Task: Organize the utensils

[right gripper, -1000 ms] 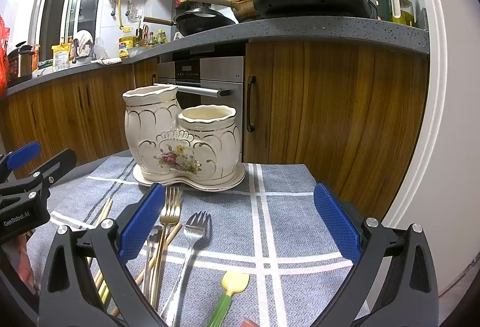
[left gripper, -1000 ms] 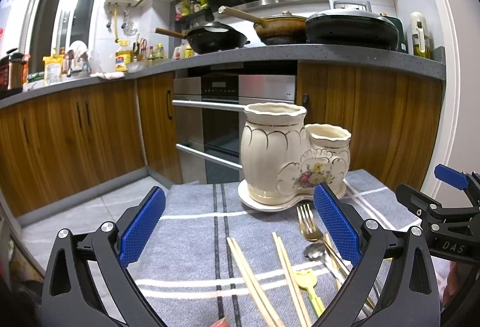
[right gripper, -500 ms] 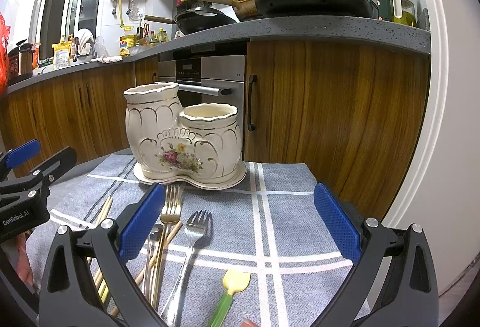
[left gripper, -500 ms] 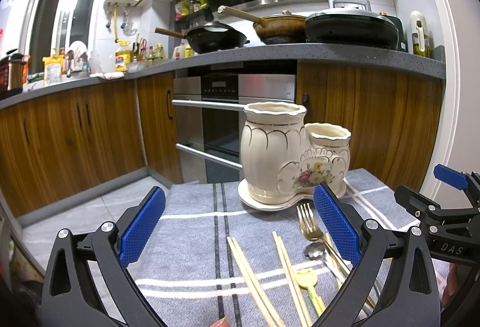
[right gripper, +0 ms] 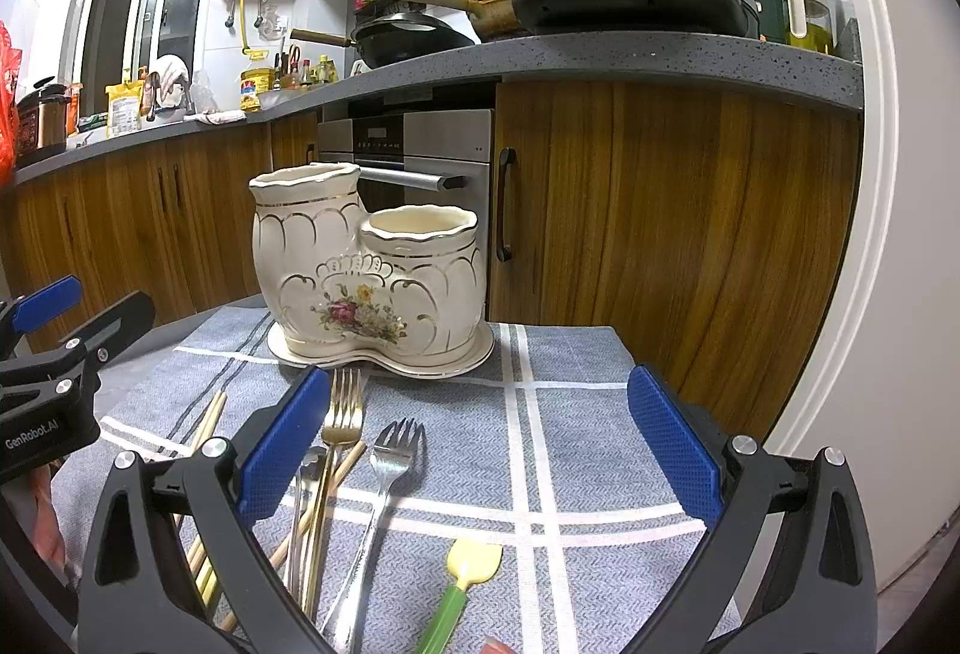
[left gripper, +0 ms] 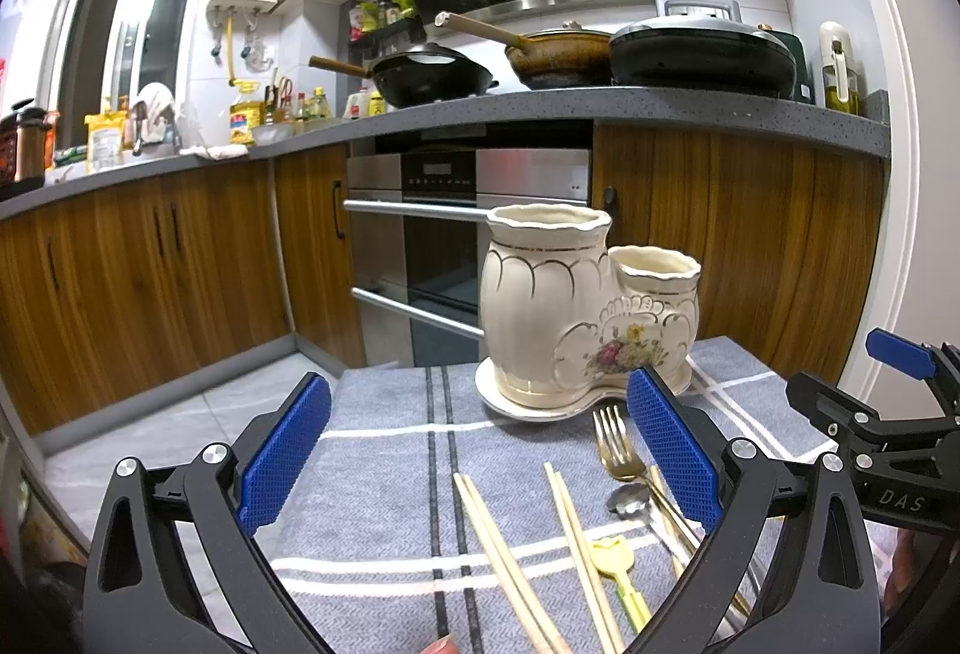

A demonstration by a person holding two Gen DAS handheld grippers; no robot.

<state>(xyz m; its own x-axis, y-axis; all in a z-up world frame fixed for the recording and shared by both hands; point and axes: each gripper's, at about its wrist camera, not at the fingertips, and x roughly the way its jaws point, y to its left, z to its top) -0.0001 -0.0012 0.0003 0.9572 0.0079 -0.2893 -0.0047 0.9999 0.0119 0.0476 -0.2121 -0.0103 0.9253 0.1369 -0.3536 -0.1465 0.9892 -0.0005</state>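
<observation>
Chopsticks [left gripper: 510,552] run off the bottom edge in the left wrist view, near ends cut. Gold fork [left gripper: 618,450] handle passes behind the left gripper's [left gripper: 480,468] right finger [left gripper: 672,450]; spoon [left gripper: 627,499] partly hidden there too. Yellow-green utensil [left gripper: 615,564] cut at the bottom edge, type unclear. In the right wrist view, silver fork [right gripper: 390,465] handle end hidden behind the right gripper [right gripper: 480,465] body. Inside of the ceramic holder [right gripper: 366,264] not visible. Fingertip at bottom edge [left gripper: 443,645] mostly cropped. Bottle labels on the far counter [left gripper: 420,114] too small to read.
</observation>
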